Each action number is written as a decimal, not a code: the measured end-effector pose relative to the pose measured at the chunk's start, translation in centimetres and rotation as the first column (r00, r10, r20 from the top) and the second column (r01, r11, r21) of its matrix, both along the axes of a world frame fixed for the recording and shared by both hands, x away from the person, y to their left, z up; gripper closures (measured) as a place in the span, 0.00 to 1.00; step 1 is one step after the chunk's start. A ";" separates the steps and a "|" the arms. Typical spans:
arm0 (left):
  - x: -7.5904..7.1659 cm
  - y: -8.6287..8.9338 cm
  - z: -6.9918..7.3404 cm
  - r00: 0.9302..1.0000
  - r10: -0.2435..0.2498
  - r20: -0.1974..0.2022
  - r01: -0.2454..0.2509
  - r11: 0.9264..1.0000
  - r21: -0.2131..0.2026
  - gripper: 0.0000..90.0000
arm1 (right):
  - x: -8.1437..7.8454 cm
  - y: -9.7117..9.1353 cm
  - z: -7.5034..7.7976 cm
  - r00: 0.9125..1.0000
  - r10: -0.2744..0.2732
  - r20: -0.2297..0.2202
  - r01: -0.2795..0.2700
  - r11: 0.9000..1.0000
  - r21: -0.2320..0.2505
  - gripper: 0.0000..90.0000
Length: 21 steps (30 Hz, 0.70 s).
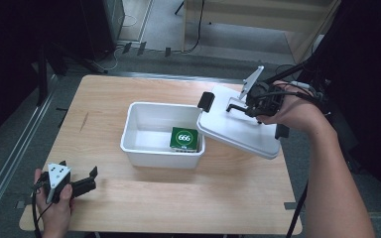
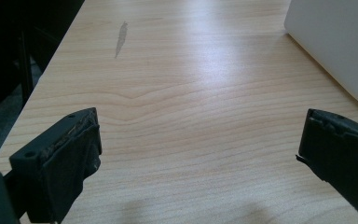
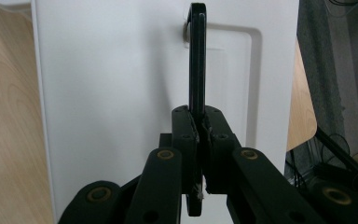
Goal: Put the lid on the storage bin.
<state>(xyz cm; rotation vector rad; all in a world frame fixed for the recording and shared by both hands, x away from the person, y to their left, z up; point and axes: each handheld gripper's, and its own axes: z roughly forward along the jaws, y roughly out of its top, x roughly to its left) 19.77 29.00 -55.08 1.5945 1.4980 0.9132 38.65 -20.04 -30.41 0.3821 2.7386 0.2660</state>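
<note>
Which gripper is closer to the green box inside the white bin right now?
Right. The right gripper holds the white lid by its black handle, beside the bin with the green box. The left gripper rests open near the table's front-left corner.

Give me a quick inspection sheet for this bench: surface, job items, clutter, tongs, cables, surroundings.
Surface: wooden table, one grey streak near its left side.
Job's things: white bin, open, green box inside; white lid lifted and tilted above the bin's right end, held by its black handle.
Clutter: nothing seen.
Tongs: right tongs shut on the handle; left tongs open, empty, resting at the table's near left corner.
Cables: a cable trails from the right tongs; more on the floor behind.
Surroundings: grey floor, dark curtains, wooden furniture behind.
</note>
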 end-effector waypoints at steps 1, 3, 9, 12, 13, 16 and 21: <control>0.0 0.0 0.0 1.000 0.000 0.000 0.000 1.000 0.000 0.00 | -0.1 0.3 0.1 1.000 0.002 0.000 -0.002 1.000 0.000 0.95; 0.0 0.0 0.0 1.000 0.000 0.000 0.000 1.000 0.000 0.00 | -0.2 1.0 0.2 1.000 0.015 0.000 -0.015 1.000 -0.001 0.95; 0.0 0.0 0.0 1.000 -0.001 0.000 0.001 1.000 0.000 0.00 | -0.4 3.1 0.5 0.998 0.056 0.000 -0.056 0.998 -0.007 0.95; 0.0 0.0 0.0 1.000 -0.002 0.000 0.002 1.000 -0.001 0.00 | -0.3 3.9 0.5 0.998 0.066 0.003 -0.066 0.998 -0.003 0.95; 0.0 0.0 0.0 1.000 -0.003 0.000 0.003 1.000 -0.001 0.00 | -0.3 4.3 0.5 0.997 0.075 0.004 -0.075 0.997 -0.002 0.95; 0.0 0.0 0.0 1.000 -0.004 -0.001 0.004 1.000 -0.001 0.00 | -0.4 5.2 0.5 0.995 0.095 0.001 -0.095 0.995 -0.004 0.95; 0.0 0.0 0.0 1.000 -0.006 -0.002 0.006 1.000 0.000 0.00 | -0.7 7.0 0.5 0.992 0.128 -0.010 -0.128 0.992 -0.004 0.95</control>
